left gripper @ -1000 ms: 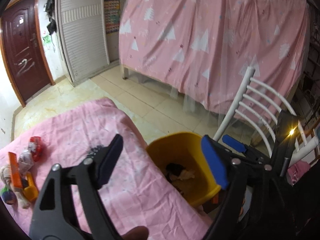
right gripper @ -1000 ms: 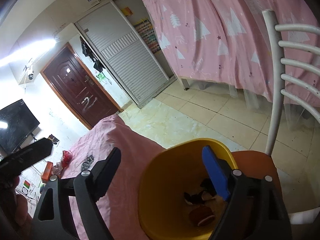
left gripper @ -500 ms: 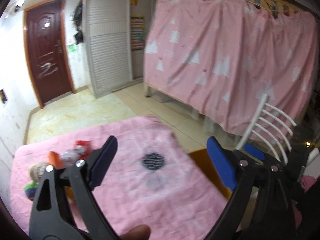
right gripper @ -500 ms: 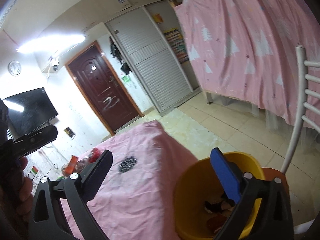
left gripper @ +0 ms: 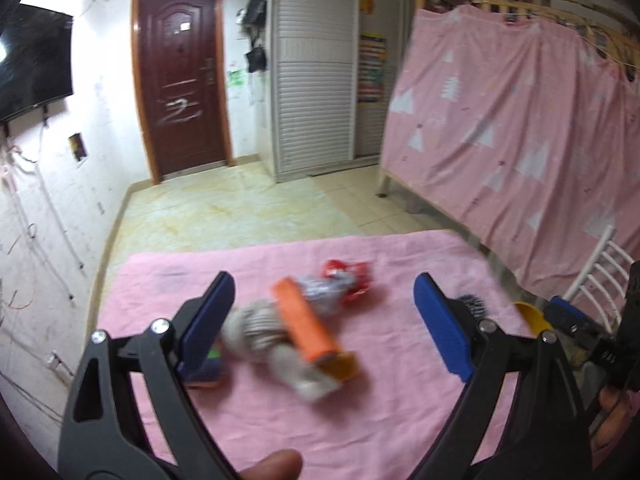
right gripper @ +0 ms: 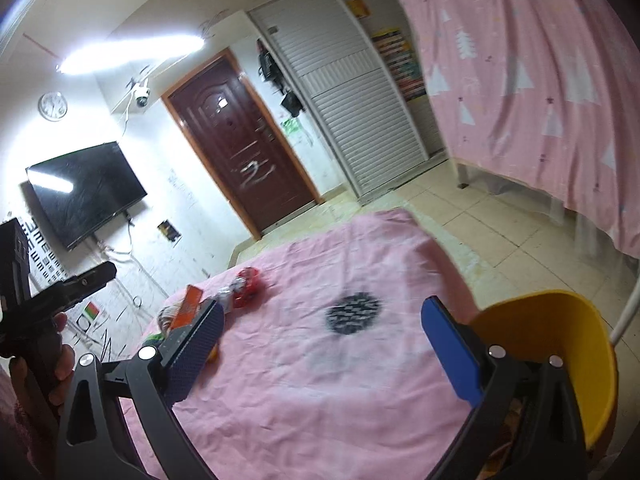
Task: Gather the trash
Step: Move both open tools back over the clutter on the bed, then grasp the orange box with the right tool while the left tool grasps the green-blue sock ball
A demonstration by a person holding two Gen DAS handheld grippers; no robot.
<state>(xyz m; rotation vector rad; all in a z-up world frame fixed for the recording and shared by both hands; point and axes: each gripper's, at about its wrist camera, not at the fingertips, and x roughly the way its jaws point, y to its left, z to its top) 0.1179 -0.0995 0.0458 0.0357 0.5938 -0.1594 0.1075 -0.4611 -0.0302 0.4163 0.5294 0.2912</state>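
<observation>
both tongs wide open & empty. left gripper (left gripper: 324, 328) has its jaws spread w/ the trash pile seen between them but not touched; right gripper (right gripper: 324, 352) is the same, nothing but cloth and a dark patch (right gripper: 353, 314) between its pads. trash sits on the pink cloth (left gripper: 400, 412): an orange box (left gripper: 305, 326) lying on a pale crumpled wrapper (left gripper: 276, 344), a red wrapper (left gripper: 347, 280) just behind it, a small yellow bit (left gripper: 340, 365) at the box's near end, sth green/dark by the left pad, too blurred to name. yellow bin (right gripper: 560, 356) stands off the cloth's right edge, just beside the right gripper. key relation: pile lies straight ahead of the left tongs, well off to the left of the right tongs, so left hand is nearer, likely the one to grab. box's long axis runs diagonal, far-left to near-right, so the jaws would prob need a bit of roll to close across its short side. frame is motion-blurred, so item edges are a guess.
</observation>
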